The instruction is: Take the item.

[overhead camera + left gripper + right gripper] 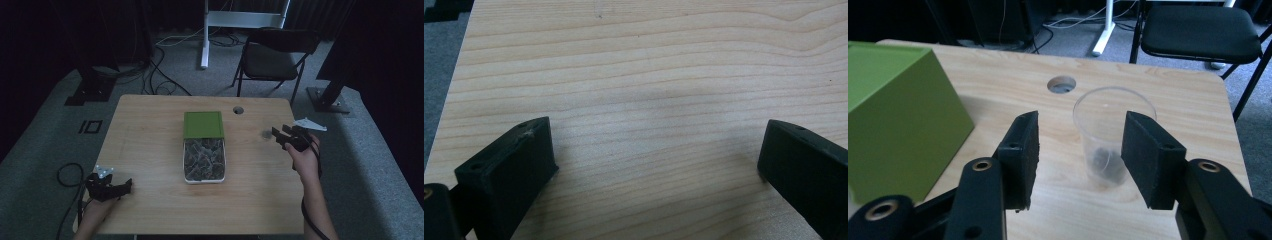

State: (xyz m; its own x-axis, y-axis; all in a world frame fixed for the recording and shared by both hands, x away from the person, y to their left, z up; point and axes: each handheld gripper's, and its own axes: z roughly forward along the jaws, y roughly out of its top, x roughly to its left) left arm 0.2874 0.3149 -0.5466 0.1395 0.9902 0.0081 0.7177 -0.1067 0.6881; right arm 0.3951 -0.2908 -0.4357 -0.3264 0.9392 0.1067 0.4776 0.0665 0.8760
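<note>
Clear plastic cup upright, mouth up | right gripper jaws wide | left gripper jaws wide

Bare table lies left of the green box; the clear cup stands right of it.

A: The high view is dim — the room's edges fall into black, and the counter is muted.

B: The left gripper view is brighter, with a soft shadow ahead of the left claw. The right claw looks sharp — mild bowing at the edges.
</note>
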